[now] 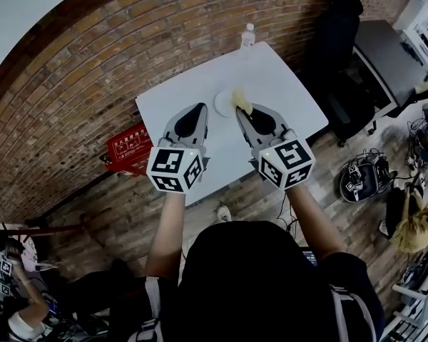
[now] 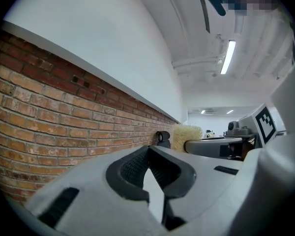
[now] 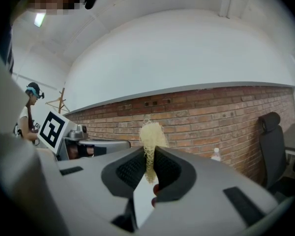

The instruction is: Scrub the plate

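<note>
Ahead on the table, the plate lies just left of your right gripper, fingers pinching the yellow scrubber; your left gripper is closed, empty.

Brick wall fills upper left of head view, w/ plain white wall above it in left gripper view. White table at centre, on wood-plank floor. Black office chair & dark desk upper right. Red box left of table. Ceiling tube light lit, upper right of left gripper view.
</note>
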The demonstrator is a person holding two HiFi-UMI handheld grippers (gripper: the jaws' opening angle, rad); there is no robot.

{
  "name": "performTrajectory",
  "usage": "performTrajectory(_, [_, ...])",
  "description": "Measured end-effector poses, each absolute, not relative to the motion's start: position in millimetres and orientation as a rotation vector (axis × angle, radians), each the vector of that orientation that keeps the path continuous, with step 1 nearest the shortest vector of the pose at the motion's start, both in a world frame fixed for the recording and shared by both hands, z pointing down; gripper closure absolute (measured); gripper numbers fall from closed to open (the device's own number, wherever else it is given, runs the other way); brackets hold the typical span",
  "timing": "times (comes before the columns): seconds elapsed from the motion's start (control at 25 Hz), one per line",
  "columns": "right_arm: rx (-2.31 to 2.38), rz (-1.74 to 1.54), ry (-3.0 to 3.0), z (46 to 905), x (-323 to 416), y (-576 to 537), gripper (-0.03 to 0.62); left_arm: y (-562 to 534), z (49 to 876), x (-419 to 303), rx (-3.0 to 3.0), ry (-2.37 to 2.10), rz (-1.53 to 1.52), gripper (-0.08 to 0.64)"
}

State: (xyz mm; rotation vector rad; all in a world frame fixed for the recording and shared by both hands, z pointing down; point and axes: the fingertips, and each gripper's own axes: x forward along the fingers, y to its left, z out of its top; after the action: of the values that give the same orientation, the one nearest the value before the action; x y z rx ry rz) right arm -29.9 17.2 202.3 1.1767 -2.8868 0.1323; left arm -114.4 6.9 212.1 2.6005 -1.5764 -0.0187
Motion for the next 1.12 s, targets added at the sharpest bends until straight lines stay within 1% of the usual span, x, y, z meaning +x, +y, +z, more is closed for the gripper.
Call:
performTrajectory(0.6, [1.228,0.187,-2.822,225,-55,-12,0.548,-24,249,-142,2.547,-1.487,-0.014,0.543])
performTrajectory(1.12, [1.208,0.221,-2.783,244,-59,-31,0.548,-38,272,-148,2.492,-1.459,-0.014,0.543])
